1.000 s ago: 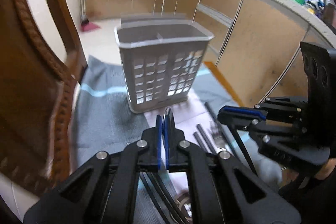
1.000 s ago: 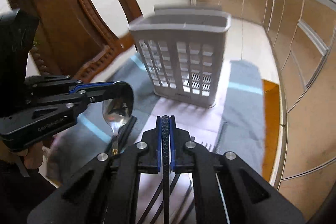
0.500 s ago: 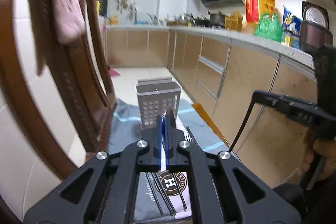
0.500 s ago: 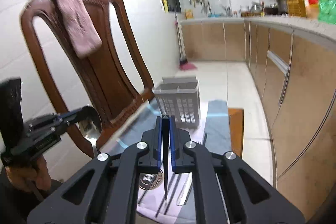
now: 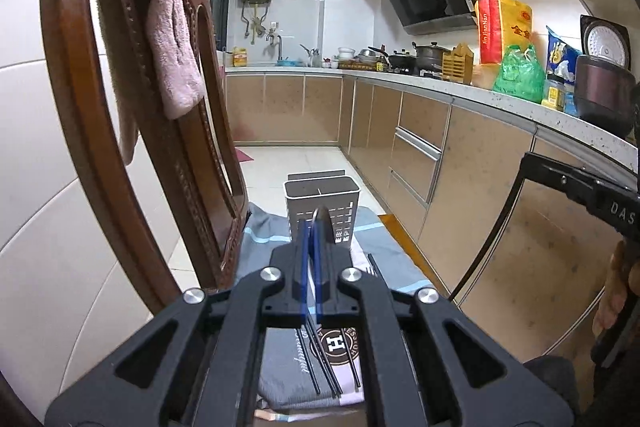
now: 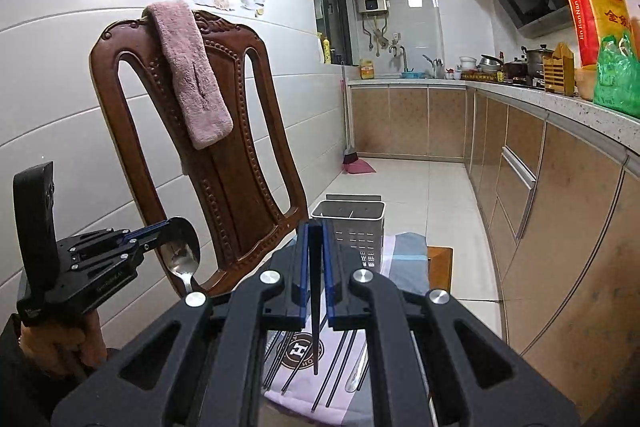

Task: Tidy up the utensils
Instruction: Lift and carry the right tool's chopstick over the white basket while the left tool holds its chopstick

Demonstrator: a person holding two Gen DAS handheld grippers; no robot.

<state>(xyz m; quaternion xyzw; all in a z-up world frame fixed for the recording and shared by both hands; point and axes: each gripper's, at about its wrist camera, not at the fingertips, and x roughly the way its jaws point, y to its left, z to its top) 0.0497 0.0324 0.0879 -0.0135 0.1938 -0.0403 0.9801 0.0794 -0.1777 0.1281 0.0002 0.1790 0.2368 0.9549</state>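
Left gripper [image 5: 314, 227] fingers are clamping shut on a spoon [image 6: 182, 251], bowl up. Right gripper [image 6: 316, 231] fingers are pinching a black chopstick [image 6: 316, 331], tip hanging down. Utensil basket [image 5: 322, 205] is sitting at 12 o'clock on the grey cloth [image 5: 264, 239], well apart. More chopsticks [image 6: 298, 367] are lying at 6 o'clock. Best carrying both over the rim, lining up vertical, releasing only inside a compartment.

a grey cloth [image 5: 276, 379] with pale blue stripes covers the low surface beside the wooden chair. on it stands a white slotted utensil basket [image 5: 322, 205] at the far end. nearer, black chopsticks [image 6: 298, 367] and a fork [image 5: 374, 269] lie loose on the cloth.
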